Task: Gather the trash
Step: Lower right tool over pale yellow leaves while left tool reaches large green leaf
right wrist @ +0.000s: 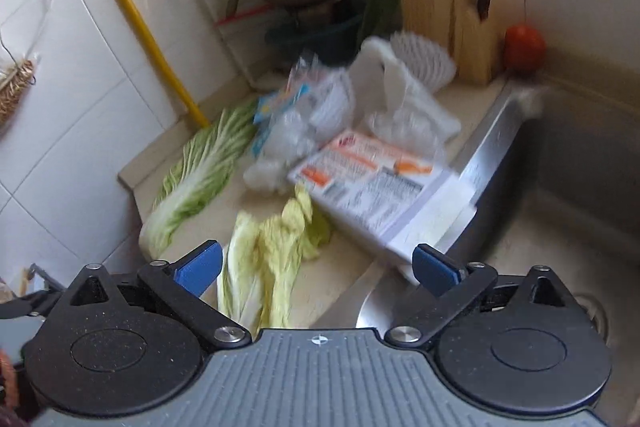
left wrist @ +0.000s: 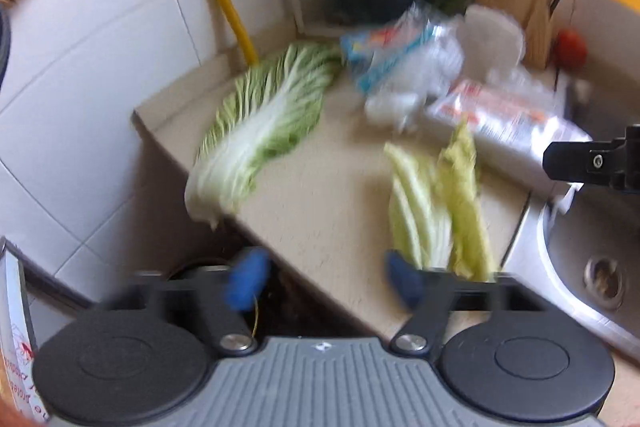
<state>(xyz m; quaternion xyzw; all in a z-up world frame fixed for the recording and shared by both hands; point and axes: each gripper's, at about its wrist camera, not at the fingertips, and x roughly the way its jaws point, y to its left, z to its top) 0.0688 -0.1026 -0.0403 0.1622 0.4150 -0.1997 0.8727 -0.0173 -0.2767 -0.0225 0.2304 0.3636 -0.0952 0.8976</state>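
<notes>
Pale beige stone countertop [right wrist: 344, 279] carries the litter: a green cabbage leaf [right wrist: 196, 175] by the yellow pipe [right wrist: 132, 15], yellowish leaves [right wrist: 268, 259] near the front edge, crumpled plastic bags [right wrist: 320, 115], and a printed package [right wrist: 372, 183] overhanging the sink [right wrist: 560, 227]. It looks pushed aside for gathering. The right gripper [right wrist: 316, 267] hangs wide open and empty above the yellowish leaves, probably lining up on them. The left gripper [left wrist: 324, 275] stands half-parted with nothing between its blue pads. Blur smears the package print; the dish rack behind is hard to read.
</notes>
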